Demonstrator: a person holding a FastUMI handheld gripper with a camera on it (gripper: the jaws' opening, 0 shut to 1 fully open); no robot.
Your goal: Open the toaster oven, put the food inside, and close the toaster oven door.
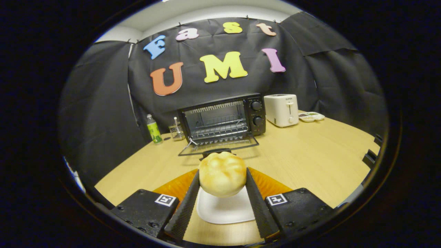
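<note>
My jaws clamp the round golden bread bun at lower centre, above a white square plate. The black toaster oven, door down, sits mid-frame on the wooden desk. Squeezing harder could crush the bun; loosening risks dropping it.

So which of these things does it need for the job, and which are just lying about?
Needed: bun pinched in the tongs, white plate below, toaster oven with door open.

Lying about: toaster, bottle, glass jar, small tray.
</note>
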